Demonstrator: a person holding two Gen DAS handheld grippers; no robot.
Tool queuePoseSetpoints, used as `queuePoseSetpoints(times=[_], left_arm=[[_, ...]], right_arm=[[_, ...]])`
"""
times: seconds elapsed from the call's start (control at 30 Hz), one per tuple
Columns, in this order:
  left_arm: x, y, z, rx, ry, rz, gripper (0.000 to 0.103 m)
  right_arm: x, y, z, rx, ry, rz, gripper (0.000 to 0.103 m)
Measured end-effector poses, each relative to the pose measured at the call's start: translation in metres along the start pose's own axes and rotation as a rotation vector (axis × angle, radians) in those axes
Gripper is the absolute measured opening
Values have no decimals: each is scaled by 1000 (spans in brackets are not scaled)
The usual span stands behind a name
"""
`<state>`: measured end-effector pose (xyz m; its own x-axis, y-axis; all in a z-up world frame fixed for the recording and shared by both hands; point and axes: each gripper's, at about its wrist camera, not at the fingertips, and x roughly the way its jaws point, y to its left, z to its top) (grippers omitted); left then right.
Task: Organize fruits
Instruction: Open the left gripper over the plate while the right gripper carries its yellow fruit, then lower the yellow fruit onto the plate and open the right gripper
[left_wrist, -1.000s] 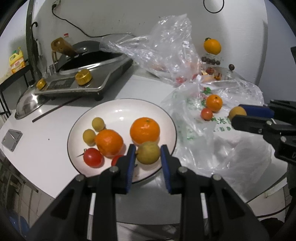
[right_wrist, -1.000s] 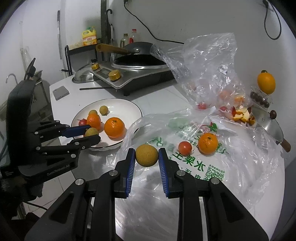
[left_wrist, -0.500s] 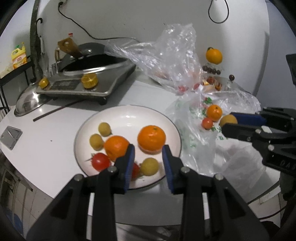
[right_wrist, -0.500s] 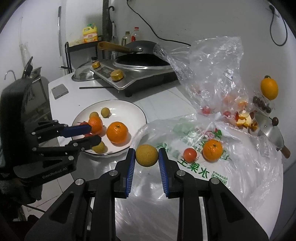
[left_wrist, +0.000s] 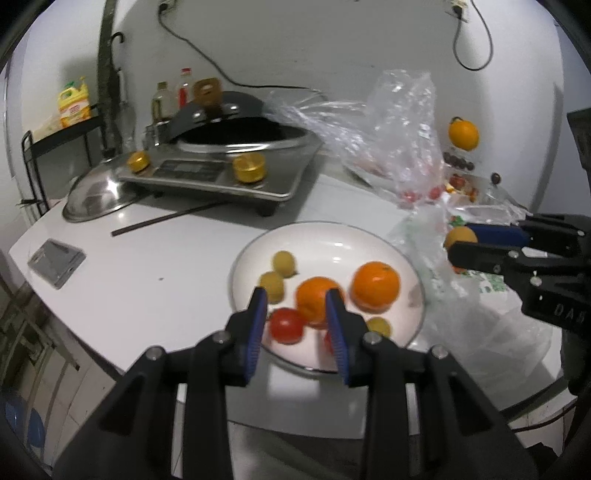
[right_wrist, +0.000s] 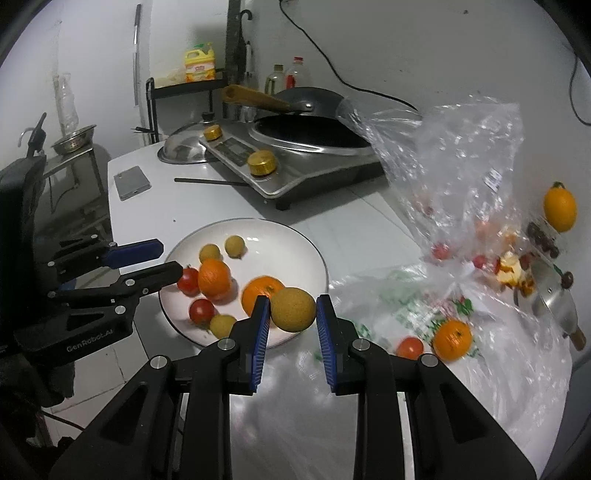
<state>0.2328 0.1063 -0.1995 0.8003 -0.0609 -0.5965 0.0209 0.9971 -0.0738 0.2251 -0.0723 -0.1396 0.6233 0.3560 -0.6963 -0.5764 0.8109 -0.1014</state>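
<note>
A white plate (left_wrist: 325, 230) (right_wrist: 295, 236) holds two oranges (left_wrist: 375, 284) (right_wrist: 214, 278), two red tomatoes (left_wrist: 286, 325) and several small yellow fruits (left_wrist: 283, 261). My left gripper (left_wrist: 295, 325) is open and empty, raised over the plate's near edge. My right gripper (right_wrist: 290, 325) is shut on a brown-yellow round fruit (right_wrist: 293, 309) and holds it above the plate's right rim; it also shows in the left wrist view (left_wrist: 460, 236). An orange (right_wrist: 452, 339) and a tomato (right_wrist: 410, 348) lie on the printed plastic bag (right_wrist: 424, 306).
An induction cooker with a wok (left_wrist: 236, 155) stands behind the plate. A pot lid (left_wrist: 96, 195), a chopstick (left_wrist: 166, 219) and a phone (left_wrist: 55, 260) lie to the left. A crumpled clear bag (right_wrist: 461, 166) and peel scraps (right_wrist: 513, 269) sit at the right.
My left gripper let go of a yellow fruit on the plate, pulled back and swung left. My right gripper carried its round fruit left from over the bag toward the plate.
</note>
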Motion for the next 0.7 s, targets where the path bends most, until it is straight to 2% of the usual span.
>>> queuePoseSetpoints(times=[0.17,0.23,0.3,0.33,0.7], left_arm=[[-2,17,1,-24,-8,36,35],[-2,22,0,-31,-9,48,39],[-3,27,0,-42,-15,53,62],[-4,30,0,-55,-23,57,64],[6,56,-3,-102,-9,82,64]], right_arm=[[16,7,12,-13,0,19,28],[21,8,15,-15,1,24,28],[28,9,20,-16,3,29,28],[30,10,21,-17,4,31,28],[66,20,39,-44,33,57,28]])
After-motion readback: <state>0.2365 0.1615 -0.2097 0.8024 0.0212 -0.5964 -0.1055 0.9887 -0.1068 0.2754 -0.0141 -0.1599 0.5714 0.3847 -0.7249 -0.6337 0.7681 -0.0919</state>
